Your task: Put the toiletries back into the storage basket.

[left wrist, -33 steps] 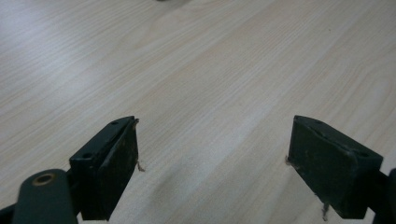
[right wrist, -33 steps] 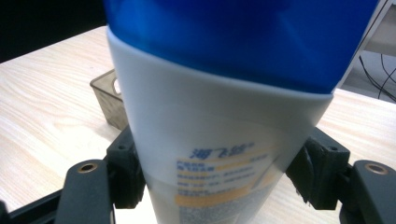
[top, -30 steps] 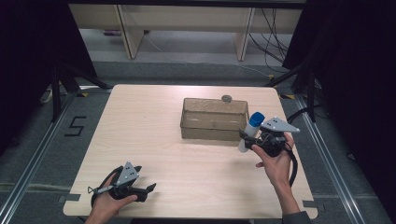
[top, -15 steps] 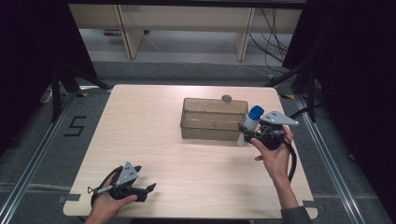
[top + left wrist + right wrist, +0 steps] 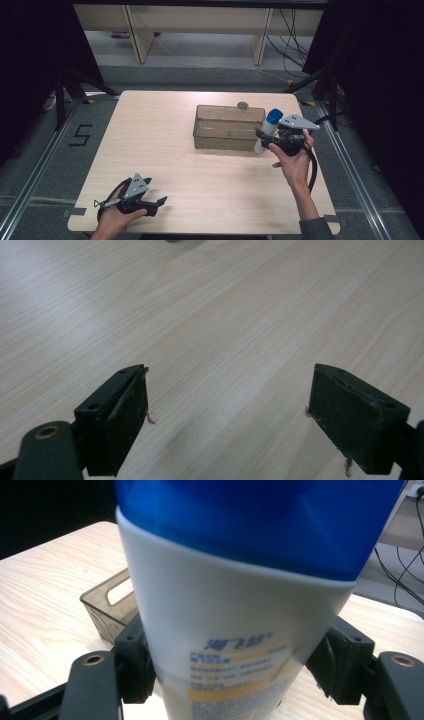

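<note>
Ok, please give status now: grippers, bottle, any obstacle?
Right gripper shut on bottle, beside bin. Left gripper open, empty, over table. Nothing in the way.

The left gripper looked down at a low angle over the pale wooden table, whose grain ran from seven o'clock toward one o'clock. Its two black jaws rose from the bottom edge, one at eight o'clock and one at four o'clock, standing wide apart with only bare tabletop between them. Small frayed fibres hung from the pads.
</note>
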{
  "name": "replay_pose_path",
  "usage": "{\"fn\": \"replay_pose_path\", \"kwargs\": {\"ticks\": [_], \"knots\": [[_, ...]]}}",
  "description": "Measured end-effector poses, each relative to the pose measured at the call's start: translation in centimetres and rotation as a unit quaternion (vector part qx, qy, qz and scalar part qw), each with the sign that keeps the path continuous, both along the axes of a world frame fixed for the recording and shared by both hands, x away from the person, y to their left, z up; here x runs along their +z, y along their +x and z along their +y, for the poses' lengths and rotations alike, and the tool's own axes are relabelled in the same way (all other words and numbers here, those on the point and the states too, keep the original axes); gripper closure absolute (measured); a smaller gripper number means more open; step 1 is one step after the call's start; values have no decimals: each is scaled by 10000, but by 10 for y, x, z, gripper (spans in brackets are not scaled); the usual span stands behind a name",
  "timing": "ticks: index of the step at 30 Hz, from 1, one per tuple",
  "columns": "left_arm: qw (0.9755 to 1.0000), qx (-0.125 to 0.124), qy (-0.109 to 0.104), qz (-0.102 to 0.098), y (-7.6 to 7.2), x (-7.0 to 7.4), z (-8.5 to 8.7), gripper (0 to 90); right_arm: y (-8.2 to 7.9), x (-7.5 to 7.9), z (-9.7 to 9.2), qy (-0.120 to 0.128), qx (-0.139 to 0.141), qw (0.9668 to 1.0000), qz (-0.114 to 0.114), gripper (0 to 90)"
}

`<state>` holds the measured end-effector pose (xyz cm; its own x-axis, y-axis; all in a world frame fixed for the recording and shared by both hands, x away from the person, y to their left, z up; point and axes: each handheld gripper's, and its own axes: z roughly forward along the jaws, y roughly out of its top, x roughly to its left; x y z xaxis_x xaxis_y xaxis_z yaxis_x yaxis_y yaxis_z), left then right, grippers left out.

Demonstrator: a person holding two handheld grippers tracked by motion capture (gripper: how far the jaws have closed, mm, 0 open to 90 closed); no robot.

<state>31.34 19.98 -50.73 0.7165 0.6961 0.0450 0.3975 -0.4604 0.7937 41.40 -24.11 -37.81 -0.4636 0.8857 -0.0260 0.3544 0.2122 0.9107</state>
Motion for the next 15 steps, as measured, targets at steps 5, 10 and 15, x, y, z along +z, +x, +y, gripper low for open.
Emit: {"fn": "replay_pose_path", "kwargs": {"ticks": [5, 10, 15], "knots": [[10000, 44, 2, -13, 0, 0, 0, 158, 6, 3, 1, -35, 17, 10000, -90, 320], [10000, 54, 79, -11, 1, 0, 1, 158, 11, 4, 2, 11, -45, 10000, -16, 320], [9999, 56, 87, -8, 1, 0, 1, 158, 19, 2, 3, 49, -107, 9999, 34, 320]]}}
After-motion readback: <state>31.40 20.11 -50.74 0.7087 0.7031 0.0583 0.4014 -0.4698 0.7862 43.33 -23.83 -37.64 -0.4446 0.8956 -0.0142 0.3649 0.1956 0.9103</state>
